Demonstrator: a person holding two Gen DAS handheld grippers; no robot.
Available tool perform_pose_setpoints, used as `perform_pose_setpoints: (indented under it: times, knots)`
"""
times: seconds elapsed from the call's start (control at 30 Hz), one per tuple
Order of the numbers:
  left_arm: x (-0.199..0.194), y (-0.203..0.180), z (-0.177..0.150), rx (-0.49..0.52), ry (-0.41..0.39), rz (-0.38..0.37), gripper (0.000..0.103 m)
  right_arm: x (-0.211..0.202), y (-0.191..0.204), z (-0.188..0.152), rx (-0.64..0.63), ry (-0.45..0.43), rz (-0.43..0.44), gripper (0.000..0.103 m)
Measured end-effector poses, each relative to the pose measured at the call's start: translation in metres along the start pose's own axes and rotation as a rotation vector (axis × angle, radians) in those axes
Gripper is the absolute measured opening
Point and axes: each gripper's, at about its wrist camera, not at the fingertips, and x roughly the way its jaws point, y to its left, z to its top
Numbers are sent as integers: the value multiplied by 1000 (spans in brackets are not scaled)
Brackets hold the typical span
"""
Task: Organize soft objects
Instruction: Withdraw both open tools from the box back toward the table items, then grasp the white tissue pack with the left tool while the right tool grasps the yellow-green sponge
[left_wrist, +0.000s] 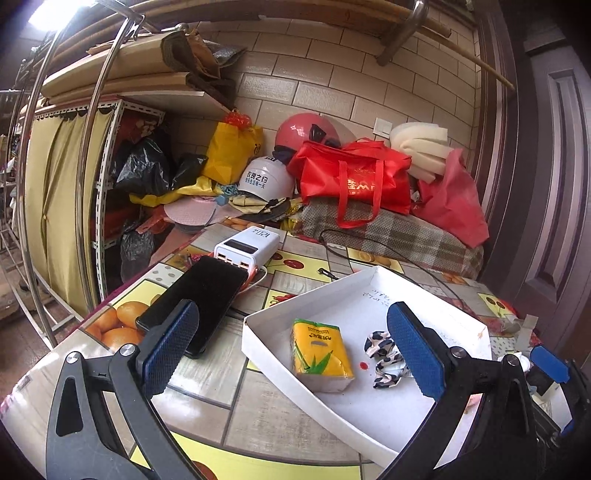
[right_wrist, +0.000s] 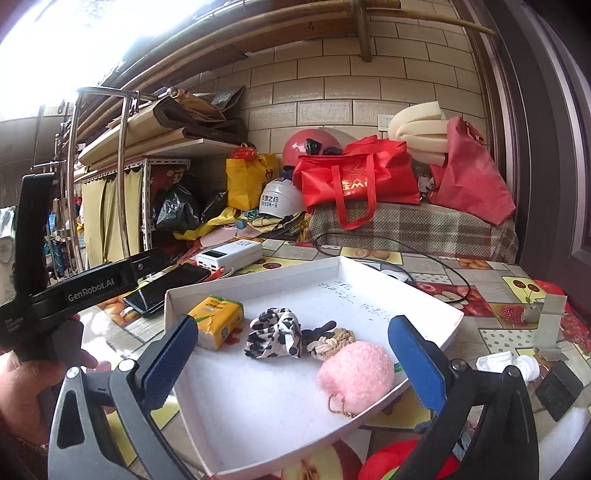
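A shallow white tray (right_wrist: 369, 295) lies on the fruit-print table and also shows in the left wrist view (left_wrist: 332, 295). In it lie a yellow tissue pack (left_wrist: 321, 354) (right_wrist: 218, 321), a black-and-white spotted scrunchie (left_wrist: 384, 354) (right_wrist: 275, 334), a beige knotted hair tie (right_wrist: 332, 341) and a pink fluffy pouch (right_wrist: 356, 374) with a gold chain. My left gripper (left_wrist: 291, 350) is open and empty above the tray's near left edge. My right gripper (right_wrist: 293, 360) is open and empty, its jaws either side of the pouch and scrunchie.
A black phone (left_wrist: 199, 299) and a white power bank (left_wrist: 247, 247) lie left of the tray, with a black cable (left_wrist: 369, 254) behind. White socks (right_wrist: 506, 363) and small boxes (right_wrist: 554, 395) lie right of it. Bags, helmets and foam are piled against the tiled wall.
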Motion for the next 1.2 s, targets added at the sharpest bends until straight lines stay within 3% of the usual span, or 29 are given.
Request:
perform_pose_setpoints:
  times: [0.2, 0.37, 0.47, 0.57, 0.67, 0.77, 0.87, 1.03, 1.2]
  knots:
    - [-18, -27, -10, 90, 0, -62, 103, -40, 4, -13, -56, 18, 85, 103]
    - [-35, -65, -24, 204, 19, -173, 103, -80, -25, -24, -67, 29, 46, 103]
    - [-45, -93, -34, 293, 50, -283, 103, -106, -59, -30, -33, 42, -3, 103]
    - [-56, -124, -46, 384, 93, -414, 103, -127, -105, -37, 30, 87, -107, 103]
    - [-57, -152, -57, 412, 196, -522, 103, -141, -156, -47, 120, 147, -210, 103]
    - [-55, -177, -66, 419, 293, -601, 103, -148, -195, -55, 212, 200, -242, 96]
    - [-54, -199, -77, 442, 366, -641, 99, -148, -212, -61, 255, 238, -239, 88]
    - [-54, -227, -92, 501, 449, -680, 77, -132, -216, -70, 285, 326, -164, 73]
    - [-43, -236, -98, 476, 513, -671, 76, -114, -222, -77, 309, 400, -151, 62]
